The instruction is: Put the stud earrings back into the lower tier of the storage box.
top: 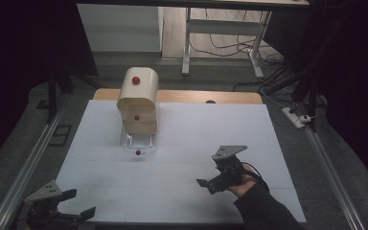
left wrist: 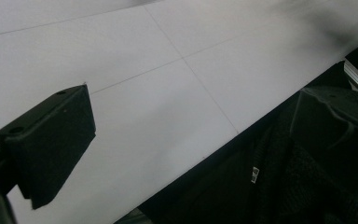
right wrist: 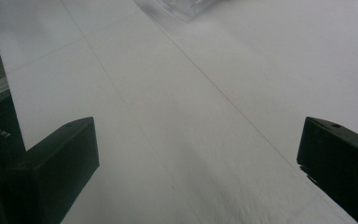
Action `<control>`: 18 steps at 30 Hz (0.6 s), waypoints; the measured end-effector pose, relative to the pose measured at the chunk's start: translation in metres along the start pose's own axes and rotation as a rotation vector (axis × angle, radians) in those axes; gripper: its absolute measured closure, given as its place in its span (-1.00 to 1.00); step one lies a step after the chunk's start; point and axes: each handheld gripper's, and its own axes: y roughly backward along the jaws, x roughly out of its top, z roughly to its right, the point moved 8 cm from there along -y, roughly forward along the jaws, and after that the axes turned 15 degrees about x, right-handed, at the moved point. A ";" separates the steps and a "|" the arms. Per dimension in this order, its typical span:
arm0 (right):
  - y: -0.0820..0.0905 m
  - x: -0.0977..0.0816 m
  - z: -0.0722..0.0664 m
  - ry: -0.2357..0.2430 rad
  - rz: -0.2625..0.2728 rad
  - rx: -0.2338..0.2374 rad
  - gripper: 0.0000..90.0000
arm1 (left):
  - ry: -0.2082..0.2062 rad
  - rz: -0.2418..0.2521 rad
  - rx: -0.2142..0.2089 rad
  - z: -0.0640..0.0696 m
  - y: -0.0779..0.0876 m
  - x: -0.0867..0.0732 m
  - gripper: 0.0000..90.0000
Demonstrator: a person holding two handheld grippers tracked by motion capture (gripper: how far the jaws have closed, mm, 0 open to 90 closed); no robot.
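Wide-jawed and empty, the right gripper lies nearer the bread box, ahead-left of its jaws; the left gripper, likewise spread, sits farther.

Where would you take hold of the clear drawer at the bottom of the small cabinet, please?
Grip the red knob on the clear drawer, coming from the person's side with the right gripper. It is the only protruding part, and it faces that way.
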 end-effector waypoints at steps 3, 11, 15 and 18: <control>0.007 -0.007 0.000 -0.012 0.002 -0.016 -1.00 | 0.002 0.000 -0.001 0.000 0.000 0.000 -1.00; 0.025 -0.027 0.001 -0.062 0.016 -0.058 -1.00 | 0.006 0.000 -0.001 0.000 0.000 0.000 -1.00; 0.037 -0.036 0.003 -0.088 0.029 -0.085 -1.00 | 0.008 0.003 -0.001 -0.001 0.000 0.000 -1.00; 0.045 -0.041 0.004 -0.109 0.045 -0.104 -1.00 | 0.014 0.004 0.001 -0.002 0.000 0.001 -1.00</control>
